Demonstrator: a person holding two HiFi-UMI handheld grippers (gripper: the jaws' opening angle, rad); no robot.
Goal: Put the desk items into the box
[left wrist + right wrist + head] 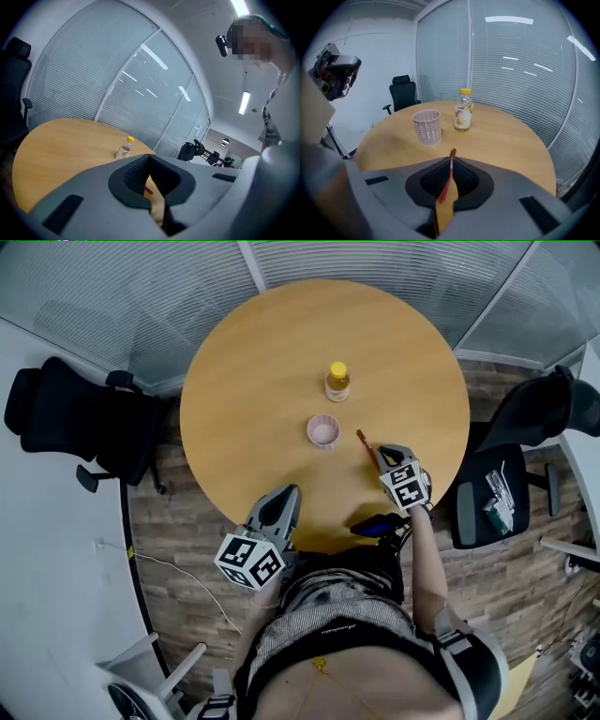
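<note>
A thin red pen (362,439) (449,174) sticks out forward from my right gripper (378,452) (451,159), whose jaws are shut on it, above the round wooden table (272,362). Just ahead of the pen stands a pink mesh cup (323,430) (427,126). Behind the cup is a bottle with a yellow cap (337,382) (462,110) (125,148). My left gripper (289,493) (149,159) hangs over the table's near edge with its jaws together and nothing between them.
A black office chair (66,418) (404,91) stands left of the table, and another chair (492,493) with small items on its seat stands right. A dark blue object (380,524) sits at the near edge. Glass walls with blinds (141,296) close in the far side.
</note>
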